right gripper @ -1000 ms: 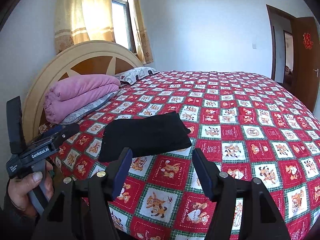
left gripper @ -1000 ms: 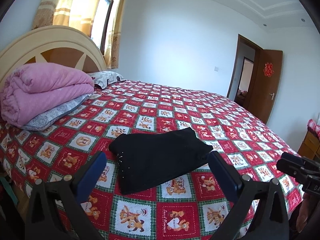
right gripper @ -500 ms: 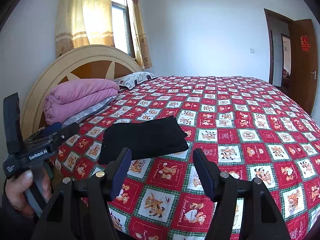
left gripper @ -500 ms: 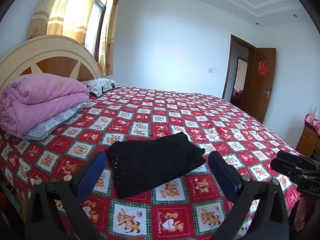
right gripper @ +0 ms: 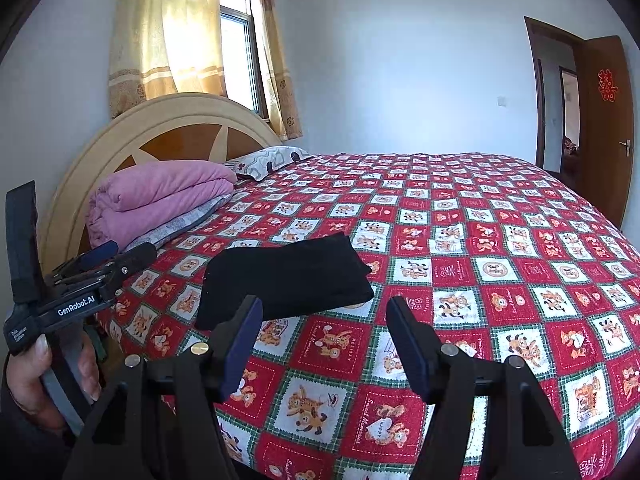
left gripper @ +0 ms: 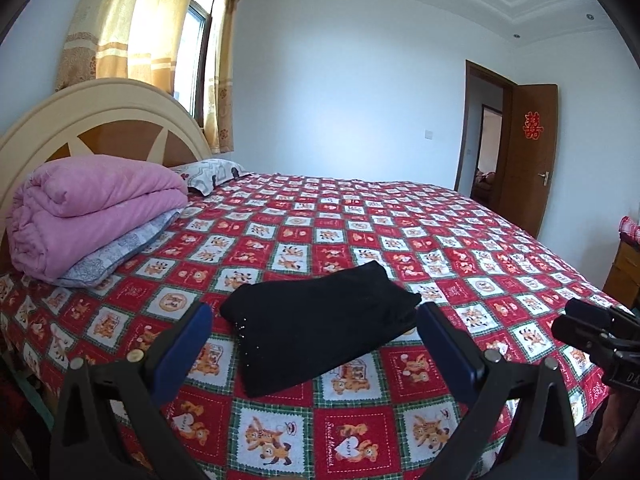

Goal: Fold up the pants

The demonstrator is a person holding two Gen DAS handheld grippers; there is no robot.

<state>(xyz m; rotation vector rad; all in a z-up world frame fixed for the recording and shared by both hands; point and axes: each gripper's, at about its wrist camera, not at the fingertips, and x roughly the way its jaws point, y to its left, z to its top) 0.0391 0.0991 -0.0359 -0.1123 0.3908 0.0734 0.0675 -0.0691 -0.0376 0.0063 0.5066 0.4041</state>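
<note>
Black pants (left gripper: 320, 320) lie folded into a compact rectangle on the red patchwork bedspread (left gripper: 400, 248), near the bed's front edge. They also show in the right wrist view (right gripper: 288, 276). My left gripper (left gripper: 314, 344) is open and empty, held back from the pants above the bed's edge. My right gripper (right gripper: 324, 340) is open and empty, also held back, to the right of the pants. The left gripper's body shows at the left of the right wrist view (right gripper: 72, 292).
A folded pink quilt (left gripper: 92, 212) on a grey pillow and a patterned pillow (left gripper: 212, 172) lie by the headboard (left gripper: 100, 120). A curtained window is behind it. An open wooden door (left gripper: 528, 160) stands at the far right. A wooden cabinet (left gripper: 624, 272) stands by the right edge.
Both grippers have pulled back and tilted up, so the pants look smaller and lower in view. The pants have not moved. Both grippers stay open.
</note>
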